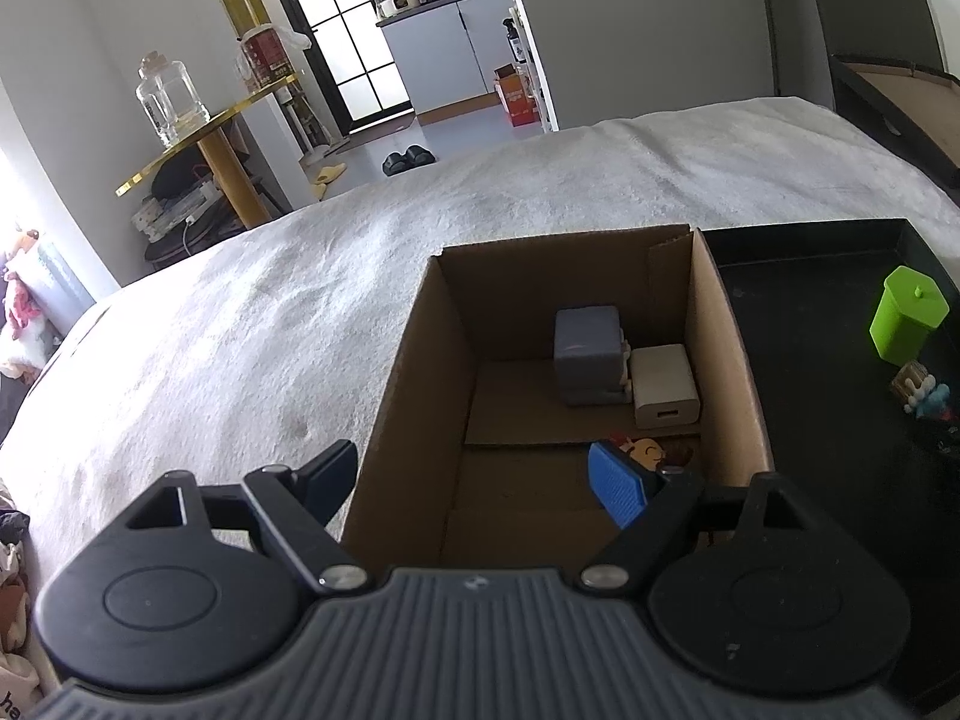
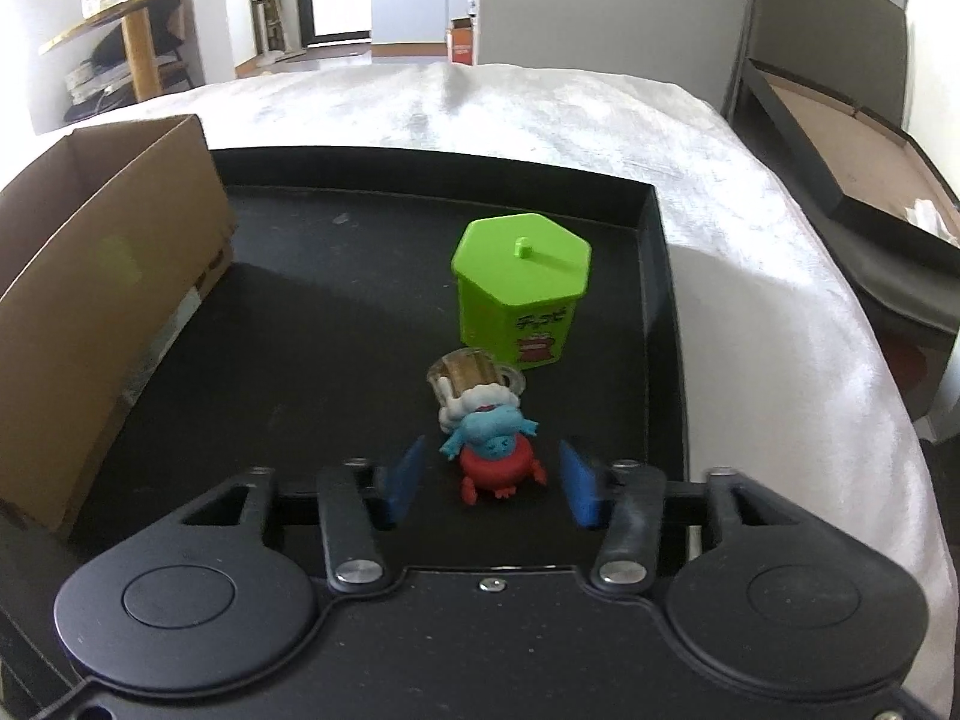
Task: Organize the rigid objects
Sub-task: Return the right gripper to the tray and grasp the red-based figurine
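We see a white plush bedspread (image 2: 600, 138) bearing a black tray (image 2: 360, 324) and cardboard box (image 1: 714, 324); beyond, perhaps a kitchen. Left gripper (image 1: 480, 480) gapes; right gripper (image 2: 489, 480) brackets a toy figurine (image 2: 492, 450), untouched.

left gripper (image 1: 480, 480): jaws wide | right gripper (image 2: 489, 480): jaws apart
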A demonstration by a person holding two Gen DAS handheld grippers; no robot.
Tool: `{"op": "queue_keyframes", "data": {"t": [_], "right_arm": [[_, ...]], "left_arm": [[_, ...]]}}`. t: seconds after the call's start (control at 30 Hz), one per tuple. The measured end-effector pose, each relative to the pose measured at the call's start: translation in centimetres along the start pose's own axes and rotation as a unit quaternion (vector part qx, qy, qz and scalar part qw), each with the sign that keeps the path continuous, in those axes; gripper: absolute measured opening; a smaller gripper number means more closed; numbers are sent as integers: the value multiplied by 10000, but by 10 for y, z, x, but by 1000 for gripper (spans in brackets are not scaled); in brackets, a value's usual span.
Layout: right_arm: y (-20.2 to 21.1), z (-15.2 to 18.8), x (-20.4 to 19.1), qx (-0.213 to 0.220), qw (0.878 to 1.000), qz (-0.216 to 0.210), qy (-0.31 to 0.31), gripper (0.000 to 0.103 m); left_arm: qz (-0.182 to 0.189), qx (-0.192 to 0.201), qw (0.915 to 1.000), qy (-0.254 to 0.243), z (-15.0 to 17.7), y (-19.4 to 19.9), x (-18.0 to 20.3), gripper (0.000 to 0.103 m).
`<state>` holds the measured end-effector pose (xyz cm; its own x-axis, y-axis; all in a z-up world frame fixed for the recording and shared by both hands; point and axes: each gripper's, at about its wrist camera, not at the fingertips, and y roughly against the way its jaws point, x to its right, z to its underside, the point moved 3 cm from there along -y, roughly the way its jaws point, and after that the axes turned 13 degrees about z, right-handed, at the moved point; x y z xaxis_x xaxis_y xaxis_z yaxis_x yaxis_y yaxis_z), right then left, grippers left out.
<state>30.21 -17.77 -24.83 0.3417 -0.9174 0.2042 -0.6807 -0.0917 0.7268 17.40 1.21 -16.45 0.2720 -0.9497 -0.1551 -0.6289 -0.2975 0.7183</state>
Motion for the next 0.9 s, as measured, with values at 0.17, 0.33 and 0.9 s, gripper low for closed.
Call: {"op": "queue_keyframes", "data": {"t": [0.17, 0.33, 0.9], "right_arm": [[5, 1, -2, -50, 9999, -87, -114, 34], [7, 3, -5, -2, 10000, -70, 14, 21], [12, -2, -1, -32, 9987, 211, -473, 69]], "left_arm": [[13, 18, 10000, -3, 0, 1, 0, 83], [6, 27, 10000, 38, 1, 2, -3, 83], [38, 37, 9999, 113, 2, 0, -8, 83]]}}
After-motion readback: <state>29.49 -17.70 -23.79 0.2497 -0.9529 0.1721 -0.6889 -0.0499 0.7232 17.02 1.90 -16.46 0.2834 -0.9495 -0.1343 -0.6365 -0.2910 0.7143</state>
